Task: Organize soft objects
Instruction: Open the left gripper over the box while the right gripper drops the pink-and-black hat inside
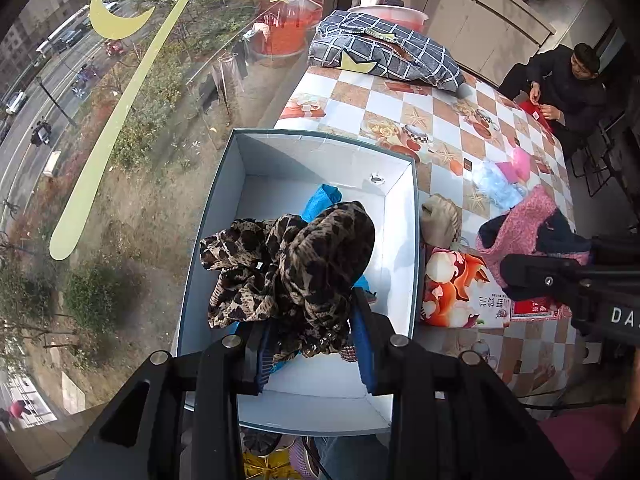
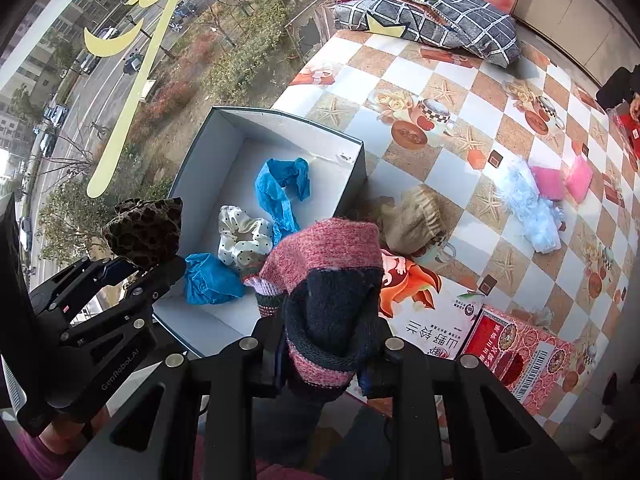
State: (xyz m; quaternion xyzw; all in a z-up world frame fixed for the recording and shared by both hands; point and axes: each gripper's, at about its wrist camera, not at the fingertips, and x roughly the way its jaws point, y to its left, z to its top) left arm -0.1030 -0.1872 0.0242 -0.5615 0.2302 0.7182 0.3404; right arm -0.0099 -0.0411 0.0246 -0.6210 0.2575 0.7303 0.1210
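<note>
My left gripper [image 1: 314, 344] is shut on a leopard-print scarf [image 1: 296, 256] and holds it above the open white box [image 1: 400, 216]. In the right wrist view the scarf [image 2: 144, 228] and left gripper [image 2: 148, 268] hang over the box's [image 2: 352, 160] left side. My right gripper [image 2: 324, 352] is shut on a pink and navy knitted piece [image 2: 328, 280], held over the box's near right corner. Inside the box lie two blue crumpled cloths [image 2: 280, 188] [image 2: 208, 278] and a white dotted scrunchie [image 2: 244, 236].
On the checkered tablecloth [image 2: 460, 100] lie a beige knitted item [image 2: 416, 220], a light blue fluffy item [image 2: 528, 208], pink pieces [image 2: 560, 182], printed cartons [image 2: 428, 312], and a grey checked cushion [image 2: 432, 16]. A window runs along the left. A person [image 1: 568, 84] sits at the far right.
</note>
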